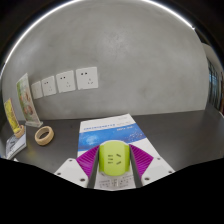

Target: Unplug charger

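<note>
Tongs [113, 170] clamped on rounded lime-green plastic charger [113, 158], purple pads [88, 163] pressing its two sides. Charger held clear of wall, just above near end of white and blue printed booklet [112, 128]. Booklet lying flat on dark grey tabletop [175, 135], straight ahead of fingers. Beyond and to left, row of white wall sockets [66, 81] set in grey plaster wall [140, 60], well apart from charger; nothing seen plugged into nearest plates. Roll of beige tape [44, 134] resting flat on tabletop below sockets, left of booklet. Further left, stack of colourful printed cards [11, 120] leaning near wall, details too small to read.
</note>
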`<state>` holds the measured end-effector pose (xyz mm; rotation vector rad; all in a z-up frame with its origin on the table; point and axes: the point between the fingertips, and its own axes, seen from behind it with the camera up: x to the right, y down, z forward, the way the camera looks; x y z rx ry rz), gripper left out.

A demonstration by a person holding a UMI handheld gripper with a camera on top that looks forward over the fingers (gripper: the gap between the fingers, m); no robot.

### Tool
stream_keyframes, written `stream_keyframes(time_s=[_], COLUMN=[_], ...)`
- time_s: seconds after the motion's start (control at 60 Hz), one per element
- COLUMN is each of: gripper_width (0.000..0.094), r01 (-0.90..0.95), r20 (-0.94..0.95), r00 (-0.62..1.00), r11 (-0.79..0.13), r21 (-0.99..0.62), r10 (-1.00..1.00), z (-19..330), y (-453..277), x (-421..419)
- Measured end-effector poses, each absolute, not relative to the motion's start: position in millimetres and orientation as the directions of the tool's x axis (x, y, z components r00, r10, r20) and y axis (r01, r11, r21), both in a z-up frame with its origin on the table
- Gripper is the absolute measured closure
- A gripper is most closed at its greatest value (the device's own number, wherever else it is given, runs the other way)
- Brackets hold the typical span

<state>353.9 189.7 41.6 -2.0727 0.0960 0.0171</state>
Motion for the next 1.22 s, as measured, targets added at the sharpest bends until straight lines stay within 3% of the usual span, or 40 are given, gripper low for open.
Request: stream_keyframes(time_s=[0.017, 0.067, 0.283, 0.517, 0.917, 1.217], gripper_width=[0.0348, 0.0078, 0.0097, 0.0101, 0.0092, 0.01], r01=[-0.076, -0.072, -0.08, -0.076, -0.073, 0.042], r20=[-0.05, -0.04, -0.032, 0.013, 0.037, 0.149], r00=[0.997, 0.996, 0.993, 0.976, 0.968, 0.959], r11=[-0.482, -0.485, -0.444, -0.397, -0.416, -0.398], r21=[-0.873, -0.871, -0.893, -0.915, -0.907, -0.916], r10=[-0.066, -0.076, -0.115, -0.218, -0.249, -0.24], z=[41, 41, 70, 104, 113, 124], y=[190, 187, 146, 38, -130, -194], x=[355, 357, 350, 306, 158, 193])
